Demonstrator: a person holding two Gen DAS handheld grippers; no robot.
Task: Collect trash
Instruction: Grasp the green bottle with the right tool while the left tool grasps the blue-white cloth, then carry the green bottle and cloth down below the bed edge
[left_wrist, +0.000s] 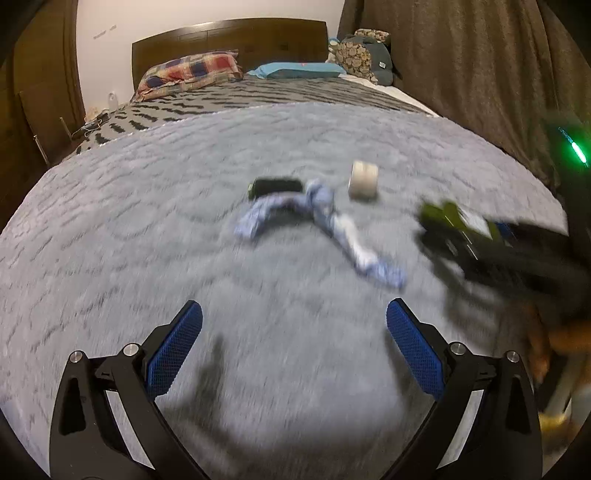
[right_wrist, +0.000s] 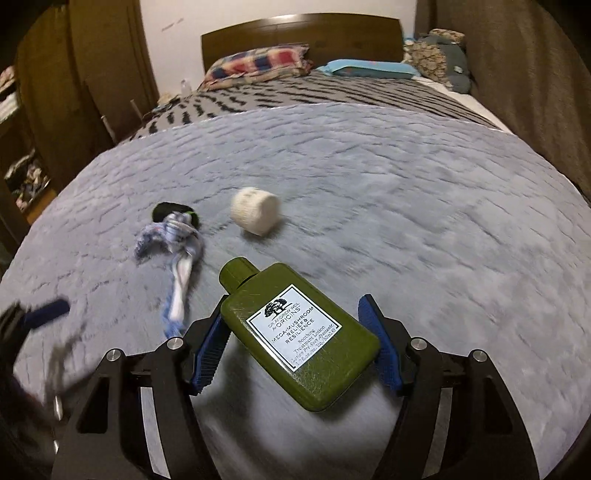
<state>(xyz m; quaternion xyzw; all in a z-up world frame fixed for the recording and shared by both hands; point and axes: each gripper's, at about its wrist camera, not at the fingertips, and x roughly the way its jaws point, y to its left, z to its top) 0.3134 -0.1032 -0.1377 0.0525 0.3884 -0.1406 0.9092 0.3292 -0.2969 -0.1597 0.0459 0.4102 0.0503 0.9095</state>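
Note:
My right gripper (right_wrist: 295, 325) is shut on a green lotion bottle (right_wrist: 295, 339) with a white label, held above the grey blanket (right_wrist: 406, 203). It also shows blurred in the left wrist view (left_wrist: 454, 221). My left gripper (left_wrist: 294, 321) is open and empty above the blanket. Ahead of it lie a crumpled blue-white wrapper (left_wrist: 321, 225), a black item (left_wrist: 275, 186) and a cream roll (left_wrist: 364, 181). The right wrist view shows the wrapper (right_wrist: 173, 251), the black item (right_wrist: 166, 210) and the roll (right_wrist: 255, 216) too.
The bed has a striped cover (left_wrist: 258, 99), a plaid pillow (left_wrist: 188, 72), a blue pillow (left_wrist: 295, 70) and a wooden headboard (left_wrist: 229, 40). Brown curtains (left_wrist: 461, 66) hang on the right. A wardrobe (right_wrist: 55, 92) stands on the left.

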